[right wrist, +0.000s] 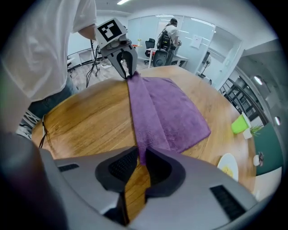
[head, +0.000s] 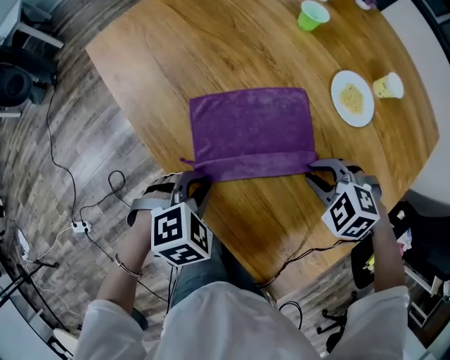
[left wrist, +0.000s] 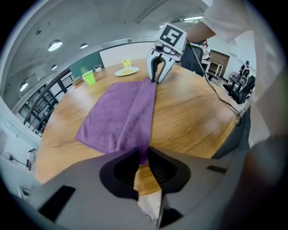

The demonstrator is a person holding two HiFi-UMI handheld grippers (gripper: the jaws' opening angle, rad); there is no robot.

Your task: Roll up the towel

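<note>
Item: towel [head: 252,126], purple, plush nap, one piece.

Location: on the round wooden table [head: 176,56], on the half of the table next to the person, short of the table's near edge.

Orientation: spread flat, roughly rectangular. The border closest to the table's near edge is turned over onto itself into a narrow band. The band's long axis runs side to side, along that near edge, from one gripper to the other. The flat remainder lies from the band toward the table's middle. Its far edge is straight and its corners are square.

Condition: the band is pulled taut between the grippers and pinches to a point at each end. The open part has no wrinkles.

Left gripper [left wrist: 143,157]: jaws almost together, pads clamped on the left tip of the band, with purple cloth showing in the slit between them. It points steeply down at the tabletop, with its marker cube turned up toward the head view.

Right gripper [right wrist: 140,157]: same state, jaws nearly closed and gripping the right tip of the band. It is also tilted steeply down, cube uppermost.

Hands: both forearms reach in over the table's near edge, in white sleeves, one at each end of the band. There is a thin bracelet on the left wrist.

Other items on the table: a white plate [head: 351,98] with yellowish food toward the table's right side, a yellow cup [head: 389,86] on its side just beside the plate, and a green cup [head: 311,15] at the table's far side.
</note>
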